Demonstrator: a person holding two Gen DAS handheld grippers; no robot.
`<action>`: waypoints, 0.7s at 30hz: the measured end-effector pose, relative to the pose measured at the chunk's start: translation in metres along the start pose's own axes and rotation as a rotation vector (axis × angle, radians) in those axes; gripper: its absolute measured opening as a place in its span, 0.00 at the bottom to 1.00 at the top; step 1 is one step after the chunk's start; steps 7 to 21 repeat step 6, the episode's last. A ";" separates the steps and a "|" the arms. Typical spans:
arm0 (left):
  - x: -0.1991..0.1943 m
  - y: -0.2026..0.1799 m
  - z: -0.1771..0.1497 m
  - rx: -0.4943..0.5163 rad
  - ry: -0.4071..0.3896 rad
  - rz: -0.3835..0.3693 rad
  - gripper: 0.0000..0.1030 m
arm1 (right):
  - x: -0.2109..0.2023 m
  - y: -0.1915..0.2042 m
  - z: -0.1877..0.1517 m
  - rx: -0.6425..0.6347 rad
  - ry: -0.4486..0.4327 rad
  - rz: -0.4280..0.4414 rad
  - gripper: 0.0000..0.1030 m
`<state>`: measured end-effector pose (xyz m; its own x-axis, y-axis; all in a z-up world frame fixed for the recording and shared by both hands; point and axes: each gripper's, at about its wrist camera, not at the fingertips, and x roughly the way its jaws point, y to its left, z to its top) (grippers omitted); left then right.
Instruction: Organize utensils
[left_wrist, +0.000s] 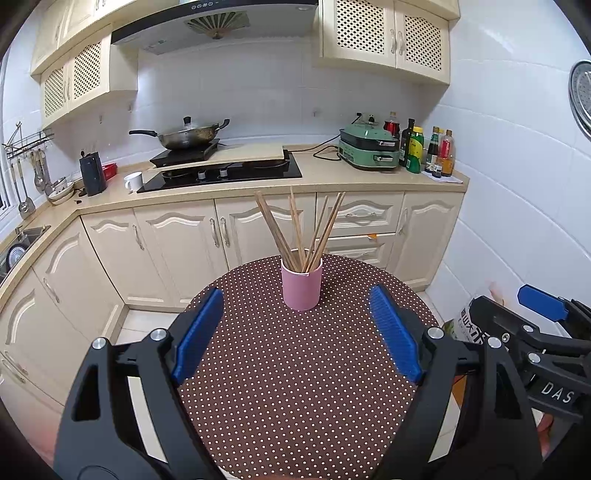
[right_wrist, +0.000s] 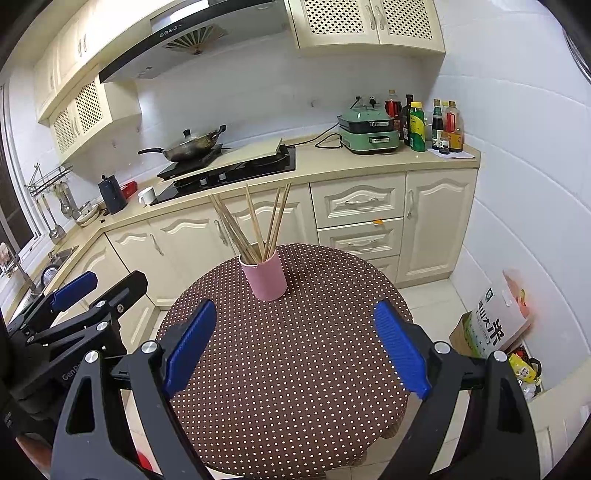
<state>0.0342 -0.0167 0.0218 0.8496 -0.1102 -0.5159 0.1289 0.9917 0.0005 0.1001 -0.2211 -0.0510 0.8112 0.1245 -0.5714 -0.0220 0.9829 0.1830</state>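
Black tool (left_wrist: 295, 325) arms, ribbed blue pads (left_wrist: 395, 334) (silver screws).

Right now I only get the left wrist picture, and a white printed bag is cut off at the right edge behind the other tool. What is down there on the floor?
Observer: The right wrist view shows the whole white and green printed sack, standing upright on the floor by the tiled wall.
Operator: Is anything next to it?
Observer: Yes, a yellow packet lies just on the near side of the sack.
Operator: And under the table?
Observer: A red object shows low on the left, below the edge of the brown polka-dot tablecloth. It is partly hidden, so I cannot tell what it is.
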 end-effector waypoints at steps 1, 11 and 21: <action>0.000 0.000 0.000 0.000 -0.001 0.000 0.78 | 0.000 0.000 0.000 0.001 0.001 0.000 0.82; 0.000 -0.001 0.001 -0.001 0.003 0.001 0.78 | -0.001 -0.001 0.000 -0.001 0.004 0.002 0.82; 0.000 -0.001 0.001 -0.001 0.003 0.001 0.78 | -0.001 -0.001 0.000 -0.001 0.004 0.002 0.82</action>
